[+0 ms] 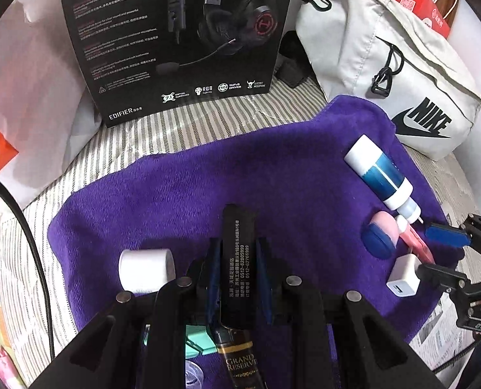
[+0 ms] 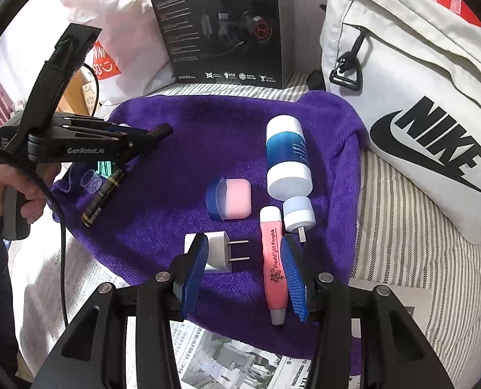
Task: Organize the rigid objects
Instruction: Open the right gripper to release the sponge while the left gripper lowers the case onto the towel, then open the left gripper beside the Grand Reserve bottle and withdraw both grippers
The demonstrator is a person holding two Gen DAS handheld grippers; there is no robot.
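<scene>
So we've got a purple towel [image 2: 240, 136] spread over a striped sheet [image 2: 402, 227], and our little pile of stuff sits on it. Our left gripper [image 1: 237, 259] is clamped tight on a long black stick-shaped pack [image 1: 237, 259] with gold trim; the near end reads "GRAND RESERVE" and there's Chinese print plus phone numbers like 0512-62805999 running along its side. From the right wrist view it hangs slanted from the jaws over the towel's left edge, close to a small clear cup [image 2: 91, 180] and a mint green clip [image 1: 201, 340]. A white roll [image 1: 145, 270] lies just left of that gripper. Our right gripper [image 2: 243, 272] has its jaws partly open, hovering low, gripping nothing: the white USB wall charger [image 2: 219, 253] lies between them, its prongs pointing right, and a pink pen-like tool [image 2: 273, 265] printed "Flashlight Earpick" with a little bear lies right by the right finger. Just behind are a pink and blue case [image 2: 229, 199] and a blue and white bottle [image 2: 287, 155] lying down, cap toward us, label starting "Vaseline". At the back stands a black EDIFIER headset box [image 1: 175, 39] with RGB and driver icons, and a cream NIKE bag [image 2: 418, 113] with the big swoosh. Newspaper [image 2: 224, 356] pokes out under the towel's near edge.
</scene>
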